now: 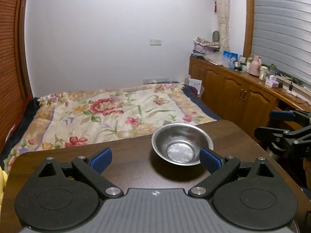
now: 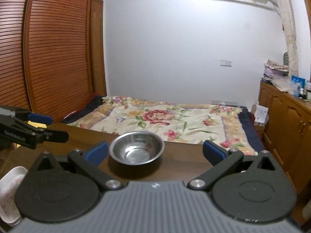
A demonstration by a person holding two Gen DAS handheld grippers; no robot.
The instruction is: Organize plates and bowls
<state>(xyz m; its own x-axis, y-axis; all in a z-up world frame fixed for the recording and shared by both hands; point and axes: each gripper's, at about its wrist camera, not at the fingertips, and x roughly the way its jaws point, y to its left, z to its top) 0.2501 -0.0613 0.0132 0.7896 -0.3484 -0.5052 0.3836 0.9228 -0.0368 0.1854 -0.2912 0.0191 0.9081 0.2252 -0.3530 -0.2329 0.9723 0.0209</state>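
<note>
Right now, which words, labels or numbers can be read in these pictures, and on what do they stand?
"GenRobot.AI" (blurred, my best reading): white letters on the side of the left tongs.
Blue box on the cabinet: print too blurred to read.
White box beside the bed: print too small to read.

One steel bowl, one white dish

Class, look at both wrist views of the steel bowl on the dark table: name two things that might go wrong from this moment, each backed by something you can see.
1. The steel bowl sits close to the table edge nearest the bed; a nudge might push it off.
2. The left gripper is open with one pad right beside the bowl's rim, so closing may tip the bowl or slip off the smooth metal.
</note>
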